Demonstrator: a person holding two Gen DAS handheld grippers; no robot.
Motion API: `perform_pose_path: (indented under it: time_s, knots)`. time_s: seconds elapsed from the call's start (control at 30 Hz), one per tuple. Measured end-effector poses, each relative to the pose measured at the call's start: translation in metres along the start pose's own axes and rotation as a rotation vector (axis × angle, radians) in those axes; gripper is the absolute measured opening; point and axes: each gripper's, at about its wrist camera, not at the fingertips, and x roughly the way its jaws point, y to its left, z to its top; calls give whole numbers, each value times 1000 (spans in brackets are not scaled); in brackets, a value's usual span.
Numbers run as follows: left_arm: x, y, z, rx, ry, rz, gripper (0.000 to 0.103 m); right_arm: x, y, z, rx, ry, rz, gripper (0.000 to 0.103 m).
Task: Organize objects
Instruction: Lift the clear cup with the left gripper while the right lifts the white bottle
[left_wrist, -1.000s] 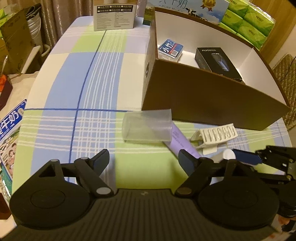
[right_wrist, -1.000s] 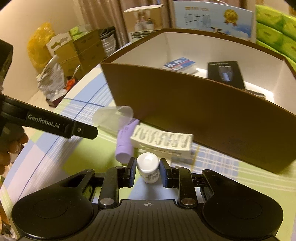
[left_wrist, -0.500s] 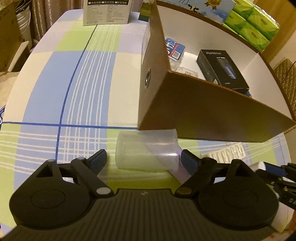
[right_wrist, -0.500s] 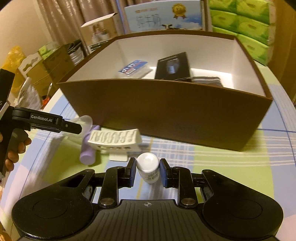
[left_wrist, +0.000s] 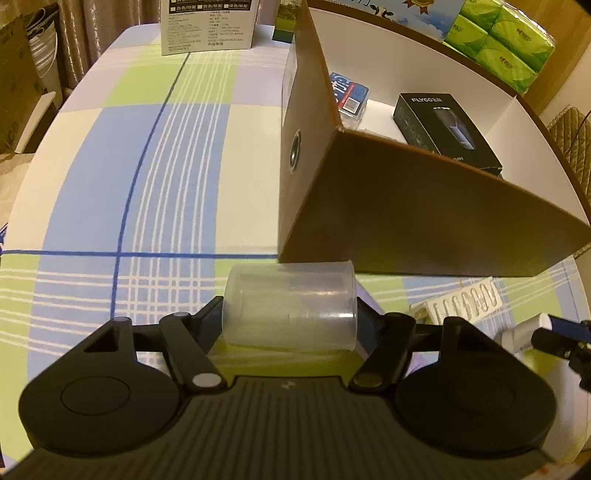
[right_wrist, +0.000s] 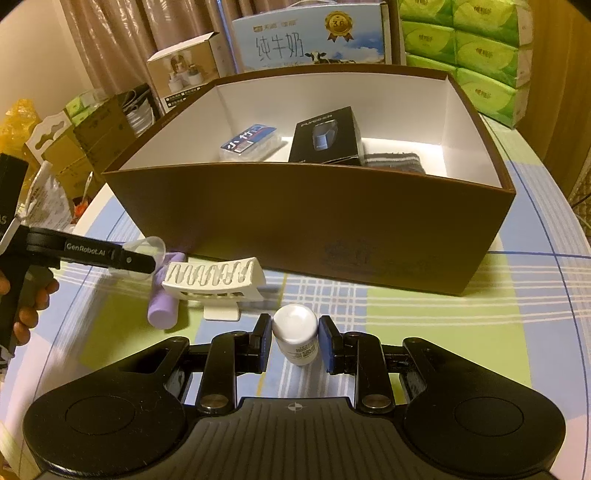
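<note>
My left tool (left_wrist: 290, 317) points down at the checked surface (left_wrist: 155, 177), and its jaws are closing around a clear plastic cup (left_wrist: 291, 306) that lies on its side just in front of the near corner of the brown box (left_wrist: 406, 206). The cup sits between the two fingers; from the left wrist view I cannot quite tell whether the pads already press on its ends, though they look very close to touching.

My right tool (right_wrist: 295, 341) is pinching a small white bottle (right_wrist: 297, 332), its blue pads pressed on either side, and the bottle stands upright above the surface in front of the box's long wall.

On the surface between the two tools lie a purple tube (right_wrist: 162, 299) and a white slotted plastic holder (right_wrist: 214, 275), the holder resting just beside the tube and partly against it. Both lie near the front wall of the box.

Inside the box, on its white floor, are a blue card pack (right_wrist: 247, 142) at the left, a black product box (right_wrist: 327, 136) in the middle, and a folded grey striped cloth (right_wrist: 393, 162) at the right. Behind the box stand a milk carton case (right_wrist: 310, 37) and stacked green tissue packs (right_wrist: 476, 55).
</note>
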Motion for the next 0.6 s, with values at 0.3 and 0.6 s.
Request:
perform_pose_path:
  time_s: [0.3, 0.6]
  knots:
    - [-23, 10, -23, -22, -15, 31, 68, -11, -1, -5, 7, -8, 4, 24]
    - [-58, 14, -42, -63, -44, 32, 68, -31, 5, -7, 0, -40, 21, 24]
